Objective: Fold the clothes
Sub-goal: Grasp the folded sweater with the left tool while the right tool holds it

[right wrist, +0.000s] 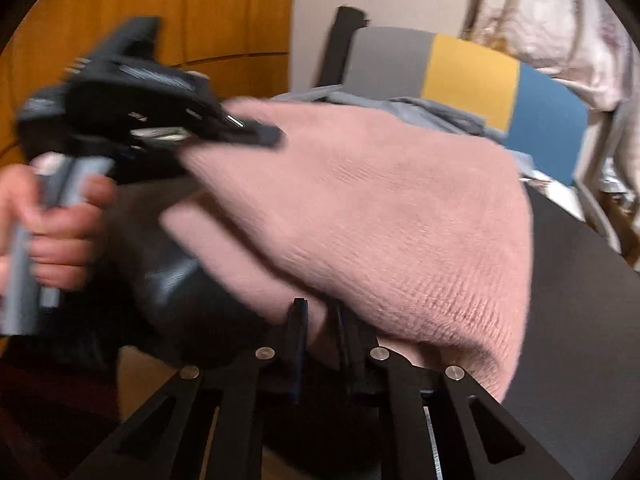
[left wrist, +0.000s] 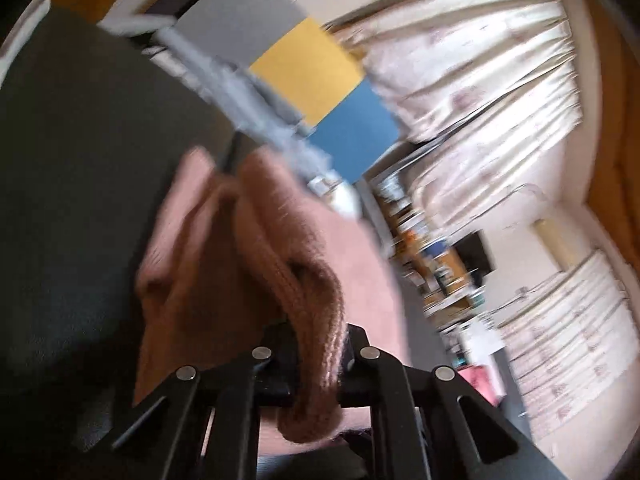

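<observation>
Left wrist view: the left gripper [left wrist: 316, 364] is clamped on a ribbed hem of the pink knitted sweater [left wrist: 224, 248], which bunches in loose folds above the dark table [left wrist: 80, 160]. Past the table's far edge lies a heap of grey clothes [left wrist: 248, 96] before a chair back [left wrist: 320, 92] in grey, yellow and blue panels; curtains [left wrist: 480, 80] hang behind.

Right wrist view: the right gripper [right wrist: 320, 344] is narrowed on the near edge of the sweater, and the left gripper, held in a person's hand [right wrist: 52, 224], pinches the opposite end, so the garment spans between them, lifted off the table.

Progress, as judged: no finished fold is visible; this sweater is mid-handling and the grey heap appears untouched.
</observation>
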`<action>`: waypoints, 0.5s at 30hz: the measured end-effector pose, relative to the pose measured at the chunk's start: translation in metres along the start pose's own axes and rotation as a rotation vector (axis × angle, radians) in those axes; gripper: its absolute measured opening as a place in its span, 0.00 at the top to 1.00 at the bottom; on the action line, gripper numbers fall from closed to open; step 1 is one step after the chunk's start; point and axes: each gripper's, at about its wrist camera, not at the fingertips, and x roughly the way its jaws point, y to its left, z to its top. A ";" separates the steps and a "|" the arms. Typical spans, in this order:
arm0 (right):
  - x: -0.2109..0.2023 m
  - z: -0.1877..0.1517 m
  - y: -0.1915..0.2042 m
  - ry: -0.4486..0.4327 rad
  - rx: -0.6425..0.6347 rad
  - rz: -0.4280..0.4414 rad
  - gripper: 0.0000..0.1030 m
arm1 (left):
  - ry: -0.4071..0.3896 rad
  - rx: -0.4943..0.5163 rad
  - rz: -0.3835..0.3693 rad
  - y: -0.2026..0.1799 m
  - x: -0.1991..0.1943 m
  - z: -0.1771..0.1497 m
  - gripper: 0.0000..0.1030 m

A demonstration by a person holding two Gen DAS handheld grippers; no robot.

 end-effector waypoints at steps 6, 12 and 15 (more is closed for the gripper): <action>-0.018 0.001 -0.026 -0.081 0.091 -0.147 0.91 | -0.040 0.115 0.034 -0.007 -0.028 -0.005 0.90; 0.003 -0.015 -0.028 0.035 0.112 -0.147 0.91 | -0.003 0.025 0.139 0.050 -0.044 -0.050 0.90; 0.002 -0.016 -0.026 0.047 0.081 -0.152 0.91 | 0.029 0.032 0.174 0.066 -0.039 -0.068 0.89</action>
